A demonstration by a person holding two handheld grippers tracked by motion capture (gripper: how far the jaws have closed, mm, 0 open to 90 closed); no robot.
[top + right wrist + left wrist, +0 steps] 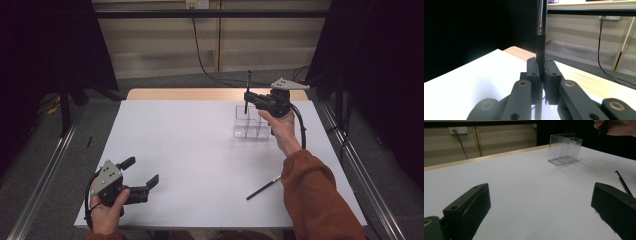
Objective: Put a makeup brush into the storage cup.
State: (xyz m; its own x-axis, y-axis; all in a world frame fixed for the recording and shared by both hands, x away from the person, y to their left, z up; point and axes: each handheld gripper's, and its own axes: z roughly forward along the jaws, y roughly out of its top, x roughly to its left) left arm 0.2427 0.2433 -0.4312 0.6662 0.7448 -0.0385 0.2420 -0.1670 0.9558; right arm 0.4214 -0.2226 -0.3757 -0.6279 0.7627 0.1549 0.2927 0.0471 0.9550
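Black and slim, the pen stood upright in the right gripper, whose jaws were closed on its barrel. In the right gripper view the two pads pressed the pen from either side, the dark barrel rising straight up out of the clamp, with a narrow shiny band where a thinner upper section began. From the high view the pen's lower end reached down to the top of the clear plastic organizer; whether its tip was inside a compartment or just above the rim I could not tell.

That organizer sat on the white table toward the far right, near the wooden edge strip. In the left gripper view it showed as a transparent box with upright dividers splitting it into several narrow compartments, and nothing could be seen inside them.

A second pen, also black with a lighter end, lay flat and slanted on the table near the person's right forearm in its rust-orange sleeve, well apart from the organizer. Its dark tip was visible in the left gripper view.

The left gripper rested low at the near left corner of the table, held in the left hand, with its jaws spread wide and nothing between them.
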